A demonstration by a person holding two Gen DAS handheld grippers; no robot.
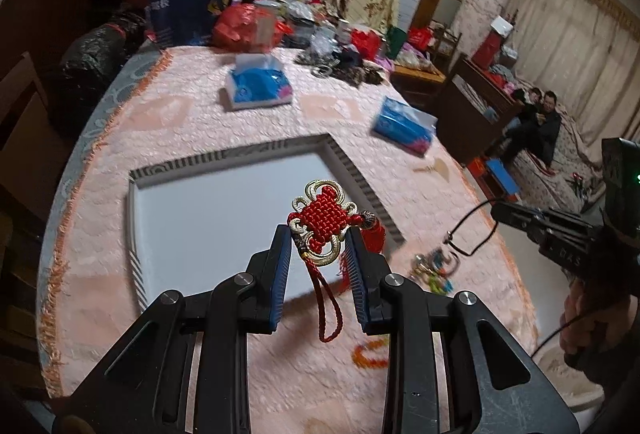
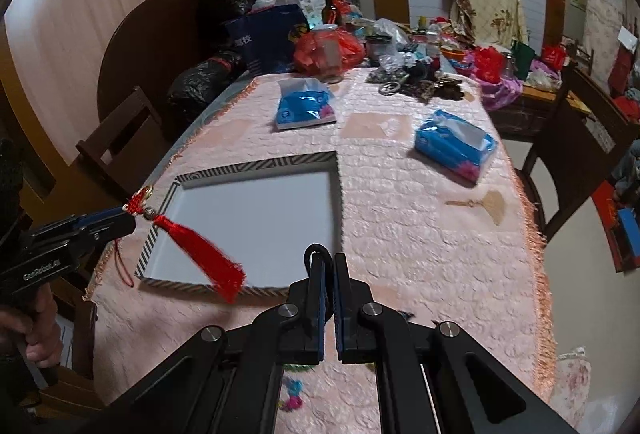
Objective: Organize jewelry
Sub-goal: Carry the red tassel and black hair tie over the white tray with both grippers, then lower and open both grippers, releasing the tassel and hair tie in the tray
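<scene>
At the centre of the left wrist view, the left gripper (image 1: 318,234) pinches a woven red Chinese knot ornament (image 1: 322,224) with gold looped edging; its silky tassel (image 2: 200,248) hangs over the shallow rectangular tray (image 2: 256,218) with striped rim. The right gripper (image 2: 328,262), jaws pressed nearly together, clamps thin black-wire eyeglasses (image 1: 470,234) above the quilted pink tablecloth (image 2: 420,234).
</scene>
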